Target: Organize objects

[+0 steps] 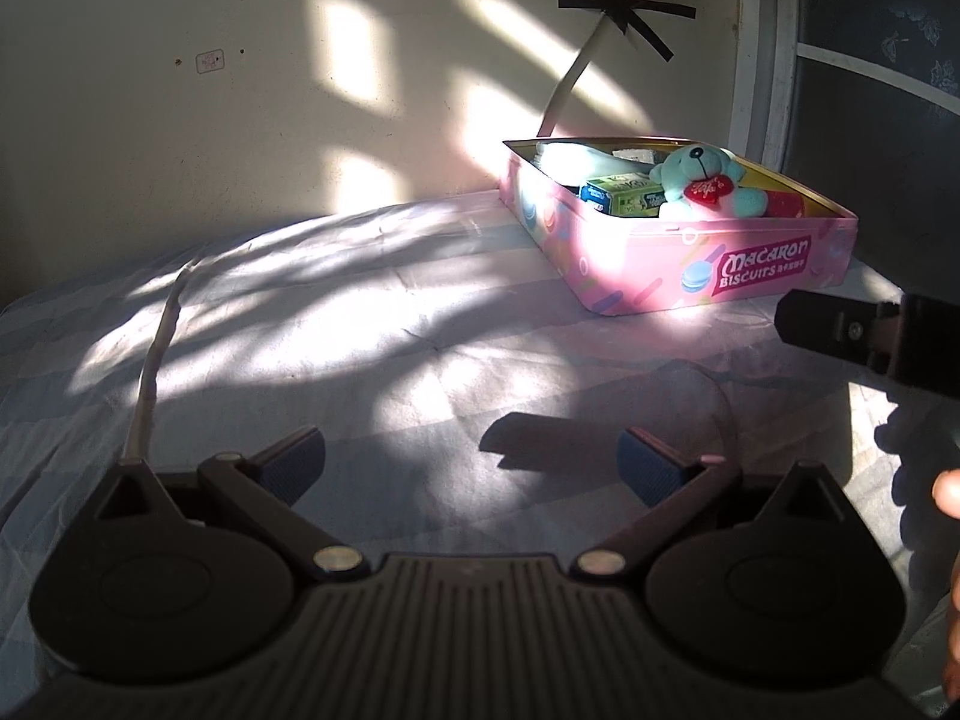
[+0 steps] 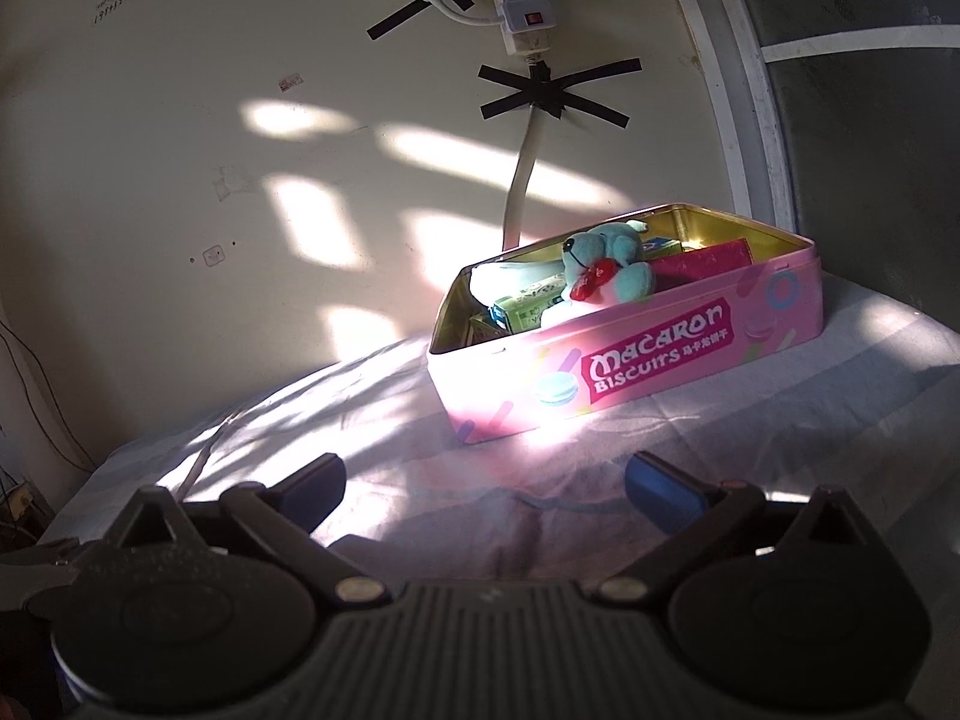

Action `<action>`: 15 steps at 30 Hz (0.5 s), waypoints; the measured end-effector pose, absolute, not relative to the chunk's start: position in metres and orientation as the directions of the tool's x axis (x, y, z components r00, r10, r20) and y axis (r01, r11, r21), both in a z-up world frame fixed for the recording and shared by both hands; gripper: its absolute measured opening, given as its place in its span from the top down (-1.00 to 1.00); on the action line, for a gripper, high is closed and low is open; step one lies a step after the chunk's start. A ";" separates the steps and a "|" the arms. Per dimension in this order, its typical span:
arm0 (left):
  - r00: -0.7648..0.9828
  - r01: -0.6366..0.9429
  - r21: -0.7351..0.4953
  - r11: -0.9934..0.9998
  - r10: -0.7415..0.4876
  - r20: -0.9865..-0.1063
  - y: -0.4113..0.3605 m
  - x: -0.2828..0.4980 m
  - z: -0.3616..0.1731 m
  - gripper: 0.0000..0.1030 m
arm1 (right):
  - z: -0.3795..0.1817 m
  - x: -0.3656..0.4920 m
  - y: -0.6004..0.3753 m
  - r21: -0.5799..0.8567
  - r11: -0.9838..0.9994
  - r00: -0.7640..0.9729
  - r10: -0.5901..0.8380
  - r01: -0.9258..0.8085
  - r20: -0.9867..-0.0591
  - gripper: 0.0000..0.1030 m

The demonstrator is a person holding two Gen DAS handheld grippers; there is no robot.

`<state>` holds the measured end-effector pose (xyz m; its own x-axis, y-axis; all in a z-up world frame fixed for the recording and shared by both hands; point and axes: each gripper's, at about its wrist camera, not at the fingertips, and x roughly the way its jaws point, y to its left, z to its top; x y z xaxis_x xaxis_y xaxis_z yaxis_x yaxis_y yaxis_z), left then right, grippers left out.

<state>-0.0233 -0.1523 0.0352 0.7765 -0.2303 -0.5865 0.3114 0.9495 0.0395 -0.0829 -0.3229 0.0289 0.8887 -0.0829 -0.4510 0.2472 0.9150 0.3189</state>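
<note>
A pink "Macaron Biscuits" tin (image 1: 606, 264) (image 2: 660, 360) stands open on a cloth-covered table near the wall. Inside lie a teal teddy bear with a red heart (image 1: 708, 180) (image 2: 606, 270), a green box (image 1: 624, 195) (image 2: 528, 309), a red packet (image 2: 702, 261) and a white item (image 1: 570, 156). My left gripper (image 1: 471, 465) is open and empty, above the cloth well in front and left of the tin. My right gripper (image 2: 486, 489) is open and empty, just in front of the tin. The right gripper's body also shows at the right edge of the left wrist view (image 1: 870, 336).
A white cable (image 1: 156, 354) lies across the cloth at the left. A power strip (image 2: 522, 6) is taped to the wall above the tin, its cord (image 2: 522, 180) running down behind it. A dark door with a white frame (image 2: 756, 120) stands at the right.
</note>
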 end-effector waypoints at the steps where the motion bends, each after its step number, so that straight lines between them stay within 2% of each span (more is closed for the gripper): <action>1: 0.773 0.309 0.037 0.950 -0.228 -0.592 -0.152 -0.023 0.034 -1.00 | 0.028 -0.082 -0.323 0.320 0.914 0.887 -0.081 0.247 -0.454 -1.00; 15: 0.745 0.272 0.060 0.961 -0.170 -0.645 -0.156 -0.011 0.025 -1.00 | 0.016 -0.074 -0.329 0.336 0.911 0.876 -0.052 0.238 -0.479 -1.00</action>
<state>-0.0112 -0.1560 0.0246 0.7453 -0.1705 -0.6445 0.2717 0.9605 0.0601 -0.0736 -0.3289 0.0159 0.8763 -0.0517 -0.4790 0.2376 0.9112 0.3364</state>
